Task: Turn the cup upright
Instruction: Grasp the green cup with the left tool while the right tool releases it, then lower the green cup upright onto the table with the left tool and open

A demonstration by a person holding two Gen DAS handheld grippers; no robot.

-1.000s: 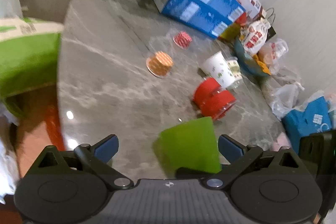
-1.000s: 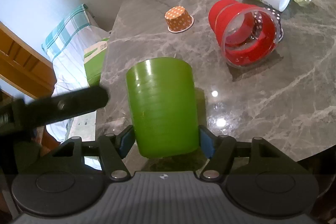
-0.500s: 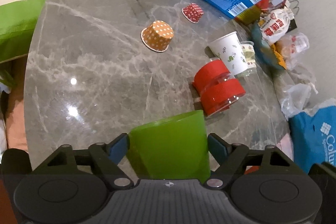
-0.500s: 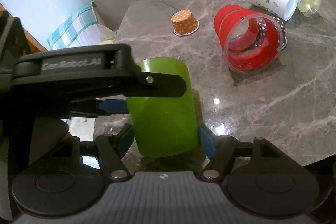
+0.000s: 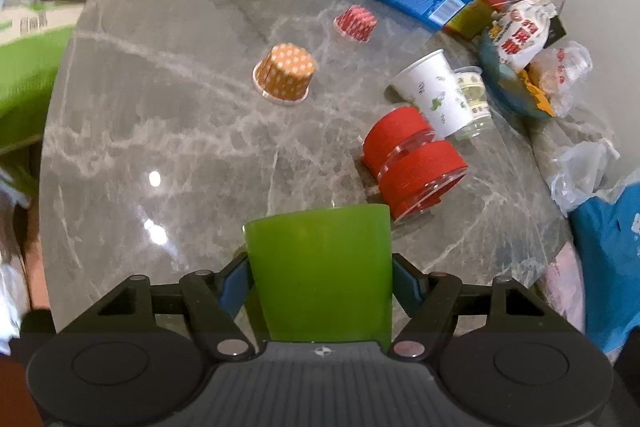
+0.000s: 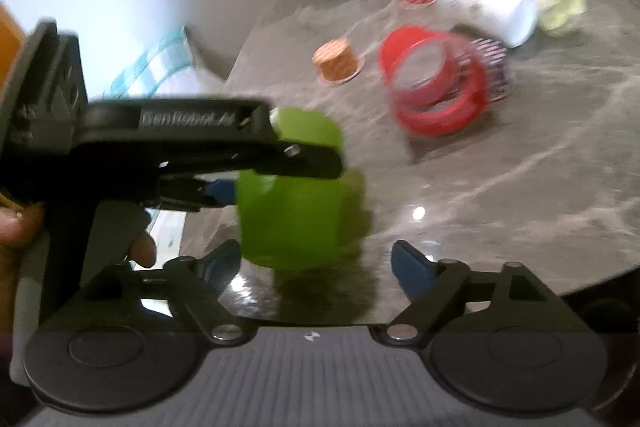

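Grey marble surface [image 5: 168, 131] carries the green cup [image 5: 320, 267], closed end up near its front edge, clamped by the left claw [image 5: 320, 281] while the right claw [image 6: 316, 265] gapes empty just beside it.

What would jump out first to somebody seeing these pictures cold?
The bright green cup, clamped between the left gripper fingers at the near table edge, while the right gripper sits open just short of it. Behind lies a red cup stack on its side.
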